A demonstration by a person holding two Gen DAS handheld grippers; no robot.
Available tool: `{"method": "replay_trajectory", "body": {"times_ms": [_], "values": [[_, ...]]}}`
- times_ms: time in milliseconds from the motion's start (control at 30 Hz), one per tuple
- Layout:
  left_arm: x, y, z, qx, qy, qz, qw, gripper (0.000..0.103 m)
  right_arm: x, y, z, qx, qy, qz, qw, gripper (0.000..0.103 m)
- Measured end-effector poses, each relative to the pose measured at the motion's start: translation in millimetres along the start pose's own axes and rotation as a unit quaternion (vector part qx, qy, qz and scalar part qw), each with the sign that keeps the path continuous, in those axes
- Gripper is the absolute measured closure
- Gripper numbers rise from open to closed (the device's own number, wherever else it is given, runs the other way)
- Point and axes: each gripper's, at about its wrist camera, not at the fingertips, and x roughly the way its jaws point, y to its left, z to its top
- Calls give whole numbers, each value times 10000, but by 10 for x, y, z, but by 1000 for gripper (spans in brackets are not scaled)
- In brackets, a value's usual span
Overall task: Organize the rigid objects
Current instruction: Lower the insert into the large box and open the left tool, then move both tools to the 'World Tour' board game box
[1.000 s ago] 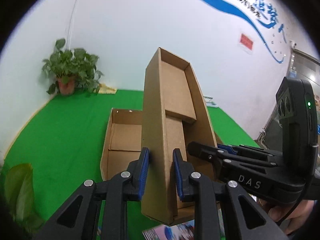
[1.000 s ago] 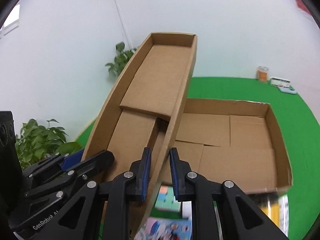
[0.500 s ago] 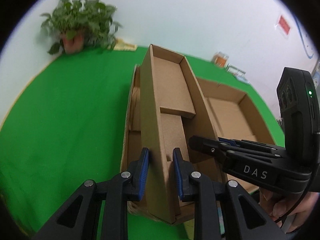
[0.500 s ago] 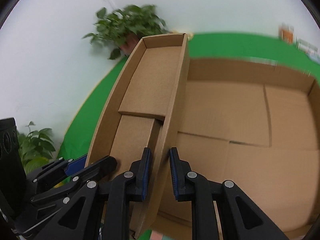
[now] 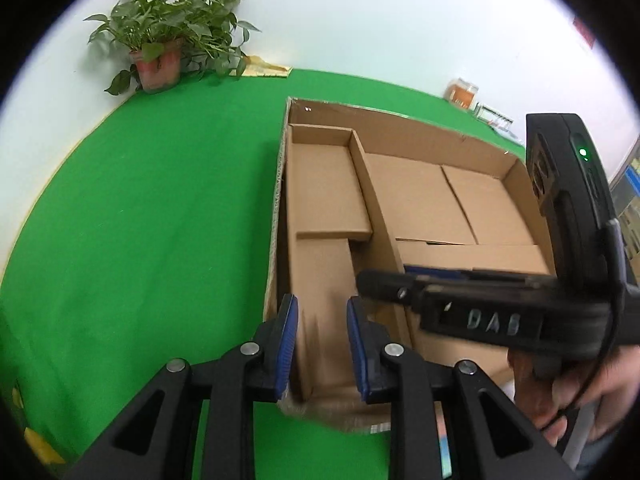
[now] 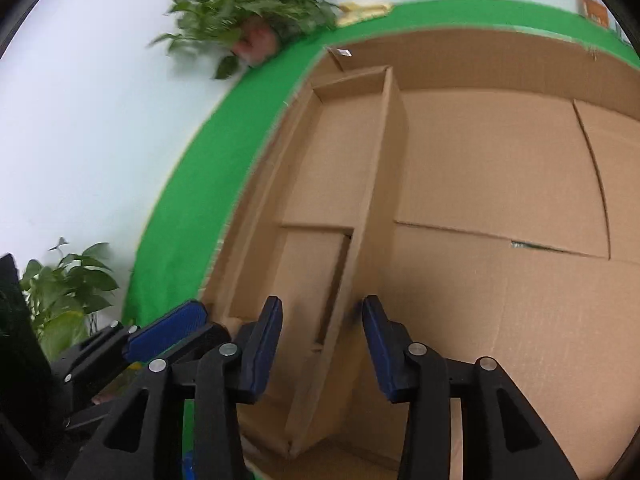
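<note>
Big box: open-topped corrugated cardboard, matte brown, shallow walls, floor made of 4 folded flaps with visible seams; one seam in the right wrist view gapes slightly and shows green beneath. It sits on a flat green felt-like cloth.

Narrow tray: same plain cardboard, long and rectangular, open on top, with a stepped floor of 2 overlapping flaps. It lies inside the big box, pressed along the box's left wall, its far end near the far left corner. Near end looks blurred in both views.

Left gripper: black plastic arms, blue ribbed pads, silver rivets. Jaws parted moderately. The pads straddle the tray's near end, left pad outside the left wall, right one over the tray floor; whether they touch cardboard I cannot tell.

Right gripper: jaws spread wide, wider than the left's. The tray's right wall runs up between the pads with daylight on both sides; no contact, nothing held. In the left wrist view this gripper reaches in from the right over the big box, a hand wrapped round its handle.

Background: potted plant in a terracotta pot at the cloth's far corner, white wall behind.
</note>
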Motion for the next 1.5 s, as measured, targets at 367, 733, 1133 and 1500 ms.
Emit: {"method": "replay_trajectory", "body": {"times_ms": [367, 733, 1133, 1500], "values": [[-653, -52, -376, -59, -885, -64, 9960, 61, -29, 83, -139, -112, -59, -296, 9995, 49], [-1495, -374, -913, -139, -1508, -1021, 9832, 5, -2249, 297, -1703, -1080, -2305, -1640, 9531, 1], [-2159, -973, -1452, 442, -2112, -763, 9735, 1, -2695, 365, -3122, -1548, -2444, -1677, 9424, 1], [-1328, -934, -1939, 118, -76, -1647, 9862, 1, -1931, 174, -3894, -1213, -956, -1036, 9826, 1]]}}
